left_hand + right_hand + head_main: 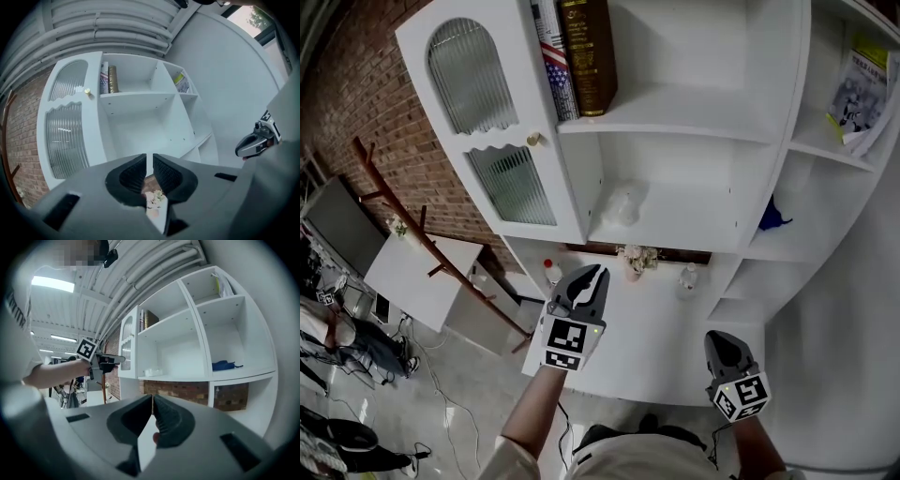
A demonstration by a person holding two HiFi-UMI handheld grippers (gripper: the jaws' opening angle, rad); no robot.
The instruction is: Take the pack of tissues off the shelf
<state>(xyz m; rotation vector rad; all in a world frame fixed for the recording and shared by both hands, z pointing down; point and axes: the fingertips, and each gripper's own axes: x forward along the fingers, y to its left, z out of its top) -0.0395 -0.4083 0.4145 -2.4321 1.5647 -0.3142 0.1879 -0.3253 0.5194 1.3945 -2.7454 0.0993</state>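
Observation:
The pack of tissues [619,203], pale and crinkled, lies on the middle shelf of the white shelf unit [675,98]; it also shows in the right gripper view as the tissue pack [153,372]. My left gripper [598,274] is raised in front of and below that shelf, apart from the pack, its jaws shut with nothing between them [149,161]. My right gripper [719,339] is lower and to the right over the white counter, also shut and empty [153,401]. The jaws hide the pack in the left gripper view.
Books [581,56] stand on the upper shelf beside a glass cabinet door [487,122]. A booklet [862,89] and a blue thing [773,217] lie in the right compartments. A small flower pot [636,260] and two bottles [551,272] stand on the counter [647,347]. A wooden coat rack [403,225] is at the left.

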